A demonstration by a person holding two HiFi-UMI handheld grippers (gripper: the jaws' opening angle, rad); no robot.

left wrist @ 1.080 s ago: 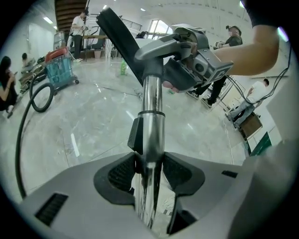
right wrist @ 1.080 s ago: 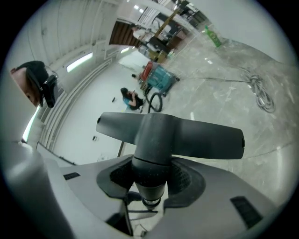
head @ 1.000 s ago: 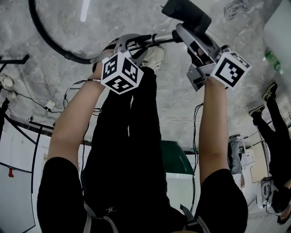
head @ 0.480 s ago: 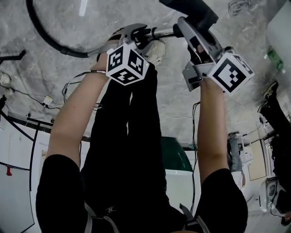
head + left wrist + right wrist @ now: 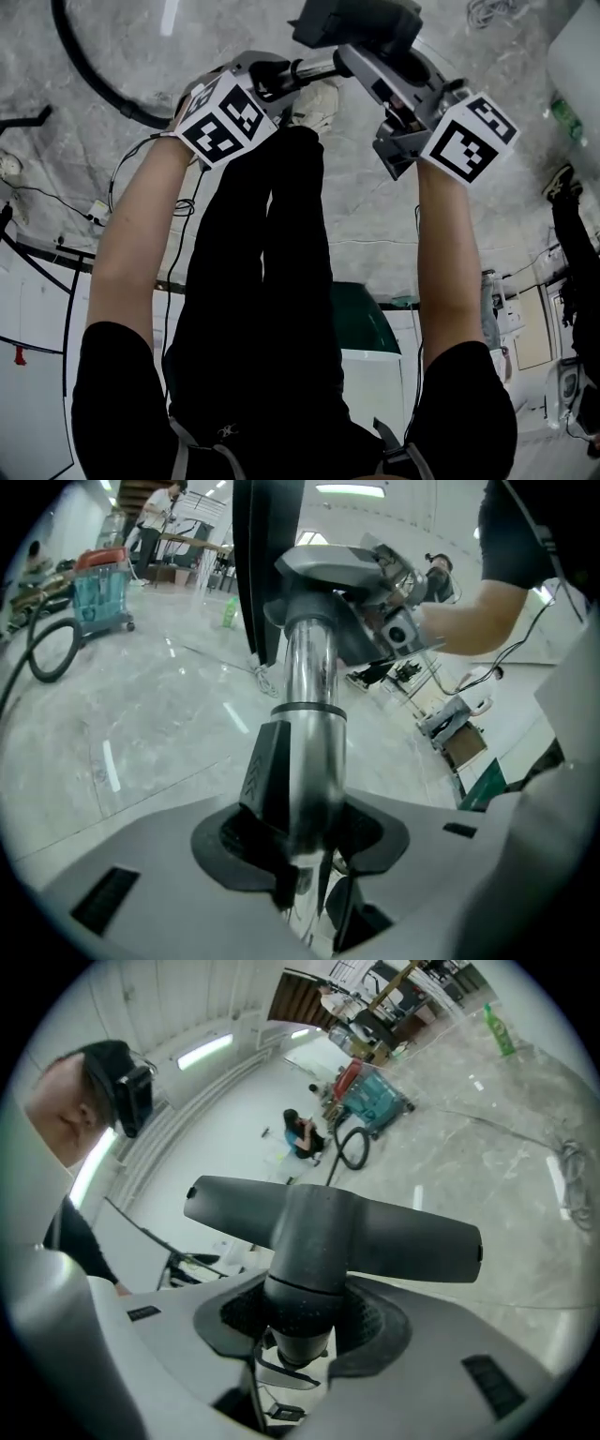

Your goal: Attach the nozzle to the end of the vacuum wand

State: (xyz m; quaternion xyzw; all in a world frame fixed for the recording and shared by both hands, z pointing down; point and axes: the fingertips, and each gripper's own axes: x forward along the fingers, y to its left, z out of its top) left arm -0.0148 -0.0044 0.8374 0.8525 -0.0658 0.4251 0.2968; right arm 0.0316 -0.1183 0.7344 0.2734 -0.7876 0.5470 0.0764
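My left gripper [image 5: 270,77] is shut on the chrome vacuum wand [image 5: 309,691], which stands between its dark pads [image 5: 265,775]; its jaws have just been closing further on the tube. The wand [image 5: 314,67] runs right toward the dark grey T-shaped nozzle [image 5: 356,21]. My right gripper [image 5: 361,64] is shut on the nozzle's neck [image 5: 300,1321], with the nozzle's wide head [image 5: 328,1227] just beyond the jaws. In the left gripper view the wand's far end meets the nozzle's grey neck [image 5: 323,574]; I cannot tell whether it is seated.
A black hose [image 5: 94,75] curves over the grey floor at the upper left. My legs and a pale shoe [image 5: 314,108] are below the grippers. A teal vacuum cleaner [image 5: 98,588] stands far off. Another person's legs [image 5: 572,225] are at the right edge; a green bottle [image 5: 561,122] is near them.
Both grippers have shifted left in the head view. The nozzle has swung left and turned, coming closer over the wand's end. The left gripper's cube has rotated.
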